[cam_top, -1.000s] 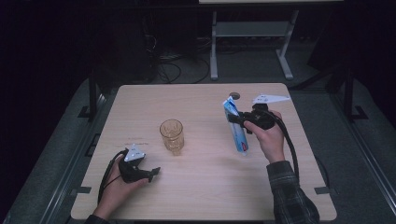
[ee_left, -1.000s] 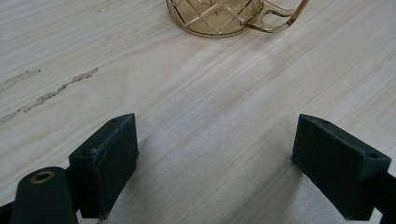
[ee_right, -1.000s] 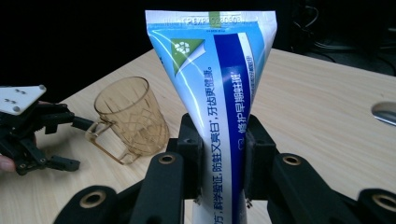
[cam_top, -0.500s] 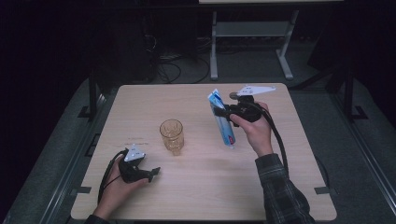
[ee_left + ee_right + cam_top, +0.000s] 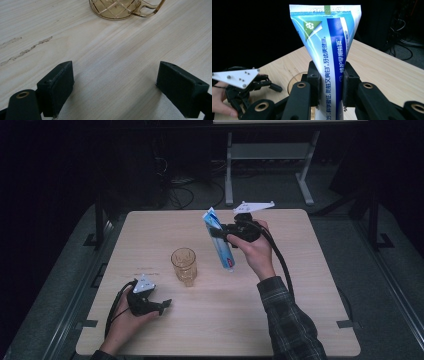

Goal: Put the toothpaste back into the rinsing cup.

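Observation:
A blue and white toothpaste tube (image 5: 219, 242) hangs above the table, crimped end up, with my right gripper (image 5: 216, 236) shut on its middle. In the right gripper view both pads (image 5: 315, 82) press the tube (image 5: 331, 50) from either side. An amber glass mug (image 5: 184, 265) stands upright on the table (image 5: 310, 285), down and left of the tube, and its base (image 5: 117, 8) lies ahead of my left jaws. My left gripper (image 5: 162, 304) rests low on the table near the front left, open with nothing between its pads (image 5: 58, 85).
My left gripper (image 5: 244, 85) and its hand appear beyond the tube in the right gripper view. A metal stand (image 5: 265, 165) and cables lie on the dark floor behind the table. Scratches (image 5: 27, 50) mark the wood near my left jaws.
My right gripper has carried the toothpaste tube leftward and upward, closer to the mug. The left gripper has stayed put.

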The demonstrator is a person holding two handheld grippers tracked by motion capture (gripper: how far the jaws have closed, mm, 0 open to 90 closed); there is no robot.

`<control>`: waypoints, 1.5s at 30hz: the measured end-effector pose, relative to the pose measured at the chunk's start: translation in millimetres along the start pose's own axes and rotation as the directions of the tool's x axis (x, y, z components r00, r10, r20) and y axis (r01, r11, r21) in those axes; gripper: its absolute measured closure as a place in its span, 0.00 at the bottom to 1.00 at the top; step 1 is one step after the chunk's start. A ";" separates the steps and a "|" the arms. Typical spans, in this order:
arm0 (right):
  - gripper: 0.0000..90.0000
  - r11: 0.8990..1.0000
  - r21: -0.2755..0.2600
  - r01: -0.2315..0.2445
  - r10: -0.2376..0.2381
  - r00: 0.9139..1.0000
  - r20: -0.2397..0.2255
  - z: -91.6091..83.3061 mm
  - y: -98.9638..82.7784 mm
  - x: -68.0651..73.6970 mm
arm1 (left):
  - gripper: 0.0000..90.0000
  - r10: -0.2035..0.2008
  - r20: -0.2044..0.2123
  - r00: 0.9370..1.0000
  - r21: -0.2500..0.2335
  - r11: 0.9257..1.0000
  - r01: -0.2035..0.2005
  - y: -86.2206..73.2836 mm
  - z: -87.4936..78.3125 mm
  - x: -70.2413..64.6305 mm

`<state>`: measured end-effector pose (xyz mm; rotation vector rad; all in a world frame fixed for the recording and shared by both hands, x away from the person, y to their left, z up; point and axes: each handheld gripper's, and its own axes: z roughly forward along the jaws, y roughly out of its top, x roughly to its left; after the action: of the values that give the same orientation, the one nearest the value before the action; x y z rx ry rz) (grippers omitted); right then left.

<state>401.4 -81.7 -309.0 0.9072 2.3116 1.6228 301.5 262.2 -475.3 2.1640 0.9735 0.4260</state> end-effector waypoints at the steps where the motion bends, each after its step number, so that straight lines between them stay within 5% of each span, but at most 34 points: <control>1: 0.81 1.000 0.002 0.003 -0.003 1.000 -0.004 2.7 2.0 1.4 | 0.15 0.000 0.000 1.000 0.000 1.000 0.000 0.0 0.0 0.0; 27: 0.80 0.998 -0.026 0.053 -0.055 0.996 -0.075 73.0 52.9 30.0 | 0.15 -0.004 0.005 1.000 -0.003 1.000 0.004 -0.2 0.4 -0.6; 45: 0.80 0.998 0.002 0.055 -0.055 0.995 -0.088 105.2 48.1 32.5 | 0.15 0.002 0.004 1.000 -0.001 1.000 -0.002 -0.1 0.3 -0.2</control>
<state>442.8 30.8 -300.4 0.7808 2.3761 1.6676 301.5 262.0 -475.6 2.1643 0.9688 0.4230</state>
